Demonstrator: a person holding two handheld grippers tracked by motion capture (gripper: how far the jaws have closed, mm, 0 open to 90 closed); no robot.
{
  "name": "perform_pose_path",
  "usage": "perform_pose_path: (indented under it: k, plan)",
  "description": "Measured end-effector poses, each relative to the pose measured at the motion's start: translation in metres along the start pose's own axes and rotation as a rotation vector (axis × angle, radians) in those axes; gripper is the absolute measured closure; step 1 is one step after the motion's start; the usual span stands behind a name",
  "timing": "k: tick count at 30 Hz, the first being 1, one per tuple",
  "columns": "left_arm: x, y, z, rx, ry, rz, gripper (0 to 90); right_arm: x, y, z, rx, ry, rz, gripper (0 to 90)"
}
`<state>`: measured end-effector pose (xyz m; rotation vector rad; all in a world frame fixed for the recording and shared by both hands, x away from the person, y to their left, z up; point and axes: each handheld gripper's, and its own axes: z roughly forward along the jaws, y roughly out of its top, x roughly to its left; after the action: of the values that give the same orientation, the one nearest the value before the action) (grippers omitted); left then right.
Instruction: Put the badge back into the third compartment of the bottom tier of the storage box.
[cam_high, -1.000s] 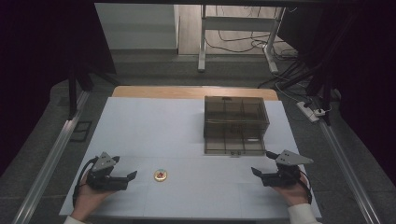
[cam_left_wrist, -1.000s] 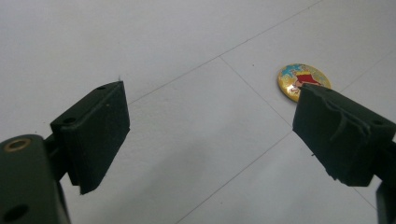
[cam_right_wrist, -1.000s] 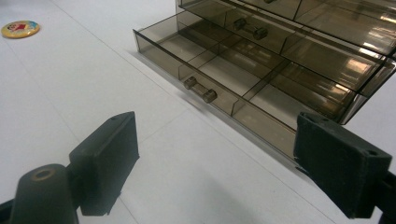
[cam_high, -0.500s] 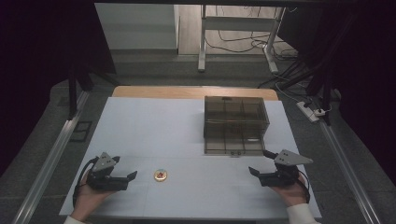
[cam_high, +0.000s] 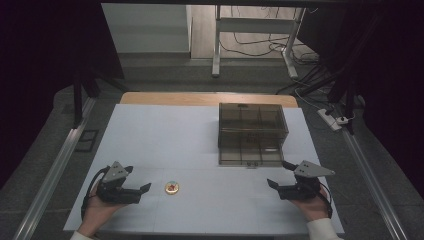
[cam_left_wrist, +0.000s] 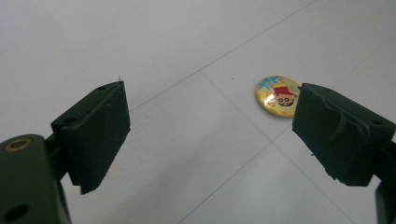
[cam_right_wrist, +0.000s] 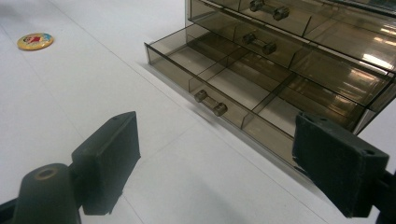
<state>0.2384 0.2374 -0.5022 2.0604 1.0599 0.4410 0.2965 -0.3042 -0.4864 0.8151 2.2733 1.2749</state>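
Note:
A small round yellow badge (cam_high: 171, 187) with a red cartoon figure lies flat on the white table; it also appears as the badge (cam_left_wrist: 276, 96) and the badge (cam_right_wrist: 35, 40). My left gripper (cam_high: 144, 189) rests on the table just left of it, open, nothing between its jaws, seen up close as the left gripper (cam_left_wrist: 210, 128). A smoky transparent drawer box (cam_high: 252, 125) stands right of centre with its bottom drawer (cam_right_wrist: 243, 91) pulled out and empty. My right gripper (cam_high: 272, 183) stands open in front of that drawer, also the right gripper (cam_right_wrist: 215, 163).
The white table (cam_high: 165, 135) has bare room across its left and middle. A wooden strip (cam_high: 200, 99) edges the far side. Metal rails run along both sides, and a power strip (cam_high: 334, 120) lies on the floor at the right.
My right gripper has shifted slightly left and forward, away from the drawer front. The left gripper and the badge have stayed put.

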Motion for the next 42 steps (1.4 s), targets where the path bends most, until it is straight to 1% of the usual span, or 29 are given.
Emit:
perform_pose_path:
  k: [8, 11, 15, 19, 27, 32, 42]
  plan:
    - [-0.01, 0.012, 0.008, 0.042, -0.053, 0.045, 12.0, 0.001, 0.0, 0.001, 0.003, 0.004, -0.002, 15.0]
    - [-0.015, 0.017, 0.012, 0.063, -0.073, 0.068, 12.1, 0.001, 0.0, 0.001, 0.007, 0.002, -0.001, 15.1]
    - [-0.021, 0.024, 0.019, 0.091, -0.093, 0.099, 12.2, 0.001, -0.001, 0.002, 0.002, 0.004, 0.0, 15.2]
    - [-0.026, 0.028, 0.026, 0.112, -0.108, 0.119, 12.2, 0.001, -0.001, 0.002, 0.005, 0.004, 0.001, 15.2]
    - [-0.031, 0.036, 0.038, 0.144, -0.125, 0.138, 12.2, 0.001, -0.002, 0.003, 0.013, 0.004, -0.003, 15.2]
    - [-0.034, 0.04, 0.044, 0.156, -0.134, 0.142, 12.2, 0.001, -0.002, 0.004, 0.018, 0.003, -0.001, 15.3]
    - [-0.039, 0.053, 0.058, 0.181, -0.146, 0.165, 12.4, 0.002, -0.004, 0.005, 0.03, 0.002, 0.0, 15.3]
